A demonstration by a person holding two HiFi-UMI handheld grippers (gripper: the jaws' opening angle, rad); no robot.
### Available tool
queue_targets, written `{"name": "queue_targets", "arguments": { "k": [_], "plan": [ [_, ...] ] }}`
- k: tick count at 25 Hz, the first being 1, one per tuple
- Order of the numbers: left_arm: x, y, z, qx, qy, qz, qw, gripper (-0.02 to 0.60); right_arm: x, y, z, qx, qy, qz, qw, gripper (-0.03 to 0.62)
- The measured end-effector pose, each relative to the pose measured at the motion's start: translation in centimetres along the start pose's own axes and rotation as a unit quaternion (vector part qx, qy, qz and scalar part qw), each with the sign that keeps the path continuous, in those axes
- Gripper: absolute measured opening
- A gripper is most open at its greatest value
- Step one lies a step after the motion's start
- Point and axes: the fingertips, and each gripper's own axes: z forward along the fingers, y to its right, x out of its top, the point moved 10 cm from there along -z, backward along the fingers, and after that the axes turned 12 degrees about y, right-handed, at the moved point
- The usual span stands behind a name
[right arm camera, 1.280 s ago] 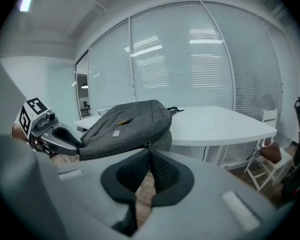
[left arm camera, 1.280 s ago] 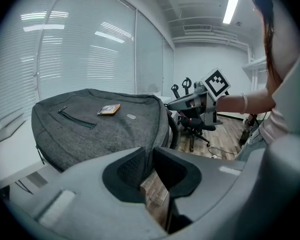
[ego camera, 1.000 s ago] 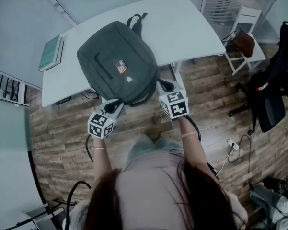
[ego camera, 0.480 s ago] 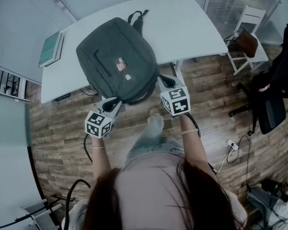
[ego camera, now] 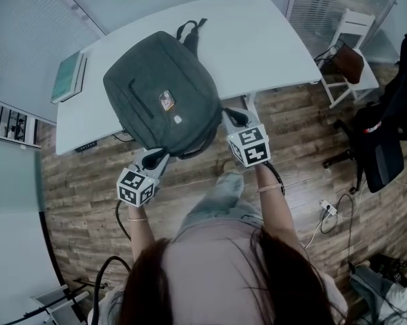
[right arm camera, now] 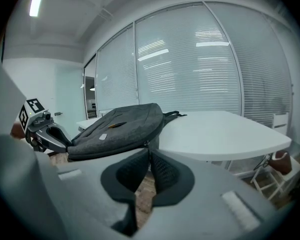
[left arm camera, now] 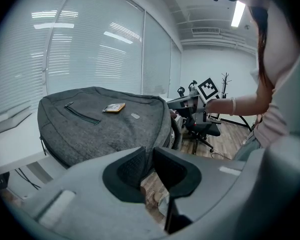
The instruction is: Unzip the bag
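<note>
A: Whereabouts, the dark grey fabric backpack (ego camera: pixel 162 103)?
B: Flat on the white table (ego camera: pixel 257 39), near edge hanging past the rim
A: And the left gripper (ego camera: pixel 156 156)?
B: Clamped on the near left edge, fabric between the fingers
A: And the right gripper (ego camera: pixel 233 117)?
B: Pinched together on the near right corner

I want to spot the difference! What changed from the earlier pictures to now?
Hardly anything. The person's leg stepped forward. The left tongs and right tongs kept gripping the near edge of the bag, which stayed on the table.
</note>
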Motion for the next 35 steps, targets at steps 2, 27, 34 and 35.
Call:
{"name": "queue_targets", "arguments": {
  "k": [2, 27, 34, 35],
  "plan": [
    [0.1, -0.2, 0.1, -0.003, 0.002, -0.003, 1.0, 0.061, 0.3, 0.6, 0.5, 0.002, 0.002, -0.003, 1.0, 0.017],
    [0.1, -1.4, 0.2, -0.03, 0.006, -0.059, 0.9978, 0.055, 2.7, 5.8, 6.4, 0.086, -0.023, -0.027, 0.996, 0.021],
    [-0.1, -1.7, 0.4, -0.033, 0.011, -0.08, 0.9962, 0.054, 3.2, 6.8, 7.8, 0.103, -0.028, -0.026, 0.994, 0.023],
    [-0.1, -1.7, 0.4, -0.033, 0.012, -0.083, 0.996, 0.054, 3.3, 6.9, 8.1, 0.104, -0.029, -0.027, 0.994, 0.022]
  ]
}}
